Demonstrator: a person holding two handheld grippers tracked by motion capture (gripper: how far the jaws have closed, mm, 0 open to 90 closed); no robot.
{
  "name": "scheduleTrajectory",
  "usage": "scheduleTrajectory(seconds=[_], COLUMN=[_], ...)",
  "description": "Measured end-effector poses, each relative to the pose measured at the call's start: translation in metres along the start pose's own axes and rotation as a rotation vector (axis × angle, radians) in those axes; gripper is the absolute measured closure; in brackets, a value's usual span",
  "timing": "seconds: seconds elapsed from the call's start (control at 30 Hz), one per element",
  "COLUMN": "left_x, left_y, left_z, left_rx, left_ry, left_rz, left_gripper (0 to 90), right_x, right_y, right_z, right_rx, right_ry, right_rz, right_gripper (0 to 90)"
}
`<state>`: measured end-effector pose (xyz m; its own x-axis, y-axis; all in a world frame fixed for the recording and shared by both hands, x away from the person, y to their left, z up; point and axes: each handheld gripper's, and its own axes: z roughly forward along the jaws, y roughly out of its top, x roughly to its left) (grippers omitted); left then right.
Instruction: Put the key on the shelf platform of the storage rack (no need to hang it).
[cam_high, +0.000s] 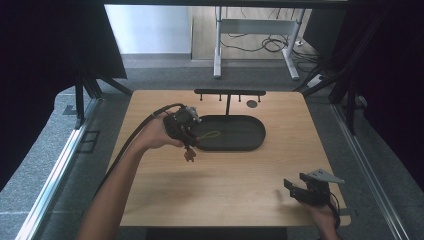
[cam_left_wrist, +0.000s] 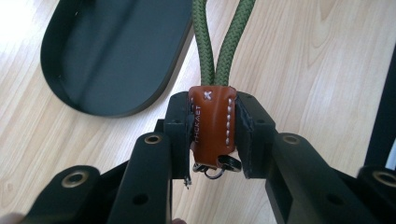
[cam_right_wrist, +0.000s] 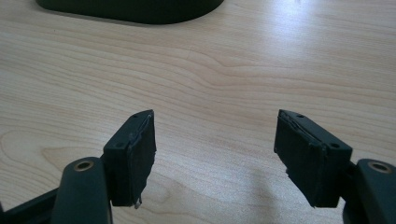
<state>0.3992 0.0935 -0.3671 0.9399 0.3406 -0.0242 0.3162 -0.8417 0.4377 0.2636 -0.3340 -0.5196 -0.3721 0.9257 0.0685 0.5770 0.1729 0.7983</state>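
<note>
Just near the left end of the black oval tray, above the wooden table, hangs a brown leather key fob, clamped between the two black jaws of the left gripper. The jaws press on both flat sides of the fob, so the grip is closed on it. Pale stitching runs along one edge of the leather, a small stitched cross sits near its top, and stamped lettering runs down its face. A doubled olive-green cord leaves the top of the fob as two strands side by side; in the high view it lies as a loop inside the left part of the tray. A dark metal ring shows at the fob's lower end, between the jaw bases. In the high view the fob's tip dangles below the gripper, over the table surface and near the tray's rim.

The left hand holds this gripper, and a black cable trails from it toward the near left.

At the near right corner of the table the right gripper rests low, held in the right hand. Its jaws stand wide apart with bare wood between them, well away from the tray.

At the far edge of the table, behind the tray, stands a black T-shaped rack with small pegs.
</note>
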Motion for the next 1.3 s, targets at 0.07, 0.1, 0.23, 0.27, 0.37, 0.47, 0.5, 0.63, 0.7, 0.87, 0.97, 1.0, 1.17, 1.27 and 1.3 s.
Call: scheduleTrajectory(seconds=[0.07,0.1,0.23,0.27,0.37,0.47,0.5,0.63,0.7,0.87,0.97,1.0,1.17,1.27,1.3], left_x=[0.0,0.001,0.003,0.003,0.005,0.007,0.007,0.012,0.016,0.021,0.023,0.023,0.025,0.027,0.028], left_y=[0.001,0.003,0.009,0.01,0.013,0.017,0.017,0.021,0.022,0.026,0.03,0.032,0.037,0.04,0.042], left_z=[0.0,0.0,0.002,0.002,0.004,0.006,0.006,0.007,0.007,0.006,0.007,0.007,0.012,0.015,0.016], left_rx=[0.002,0.006,0.002,0.01,0.02,0.023,0.023,0.021,0.023,0.017,0.02,0.018,0.024,0.031,0.032], left_ry=[-0.001,0.0,-0.01,-0.009,-0.003,-0.002,-0.002,-0.006,-0.002,-0.012,-0.004,-0.003,0.001,0.002,0.002], left_rz=[0.001,0.005,0.005,0.006,0.006,0.006,0.006,-0.006,-0.014,-0.018,-0.016,-0.015,-0.01,-0.011,-0.01], left_gripper=[69.0,69.0,69.0,69.0,69.0,69.0,69.0,69.0,69.0,69.0,69.0,69.0,69.0,69.0,69.0], right_x=[0.0,0.0,-0.001,-0.001,0.0,0.0,0.0,-0.001,0.0,-0.001,0.0,-0.001,-0.002,-0.002,-0.002], right_y=[0.0,0.0,0.0,0.0,0.0,0.0,0.0,0.0,0.0,0.0,0.0,0.0,0.0,-0.001,-0.001], right_z=[0.0,0.0,-0.001,0.0,0.0,0.0,0.0,0.0,-0.001,-0.001,-0.001,-0.001,-0.002,-0.002,-0.002], right_rx=[-0.001,-0.002,-0.001,-0.001,0.001,0.002,0.002,-0.002,-0.016,-0.009,-0.006,-0.005,-0.007,-0.007,-0.006], right_ry=[0.0,-0.001,-0.001,-0.001,0.0,0.0,0.0,-0.004,-0.007,-0.008,-0.005,-0.006,-0.007,-0.008,-0.007], right_rz=[-0.001,-0.003,0.0,-0.001,0.001,0.0,0.0,-0.001,-0.003,-0.004,-0.003,-0.005,0.001,0.003,0.002], right_gripper=[29.5,29.5,29.5,29.5,29.5,29.5,29.5,29.8,30.0,30.0,29.9,30.0,30.0,30.0,30.0])
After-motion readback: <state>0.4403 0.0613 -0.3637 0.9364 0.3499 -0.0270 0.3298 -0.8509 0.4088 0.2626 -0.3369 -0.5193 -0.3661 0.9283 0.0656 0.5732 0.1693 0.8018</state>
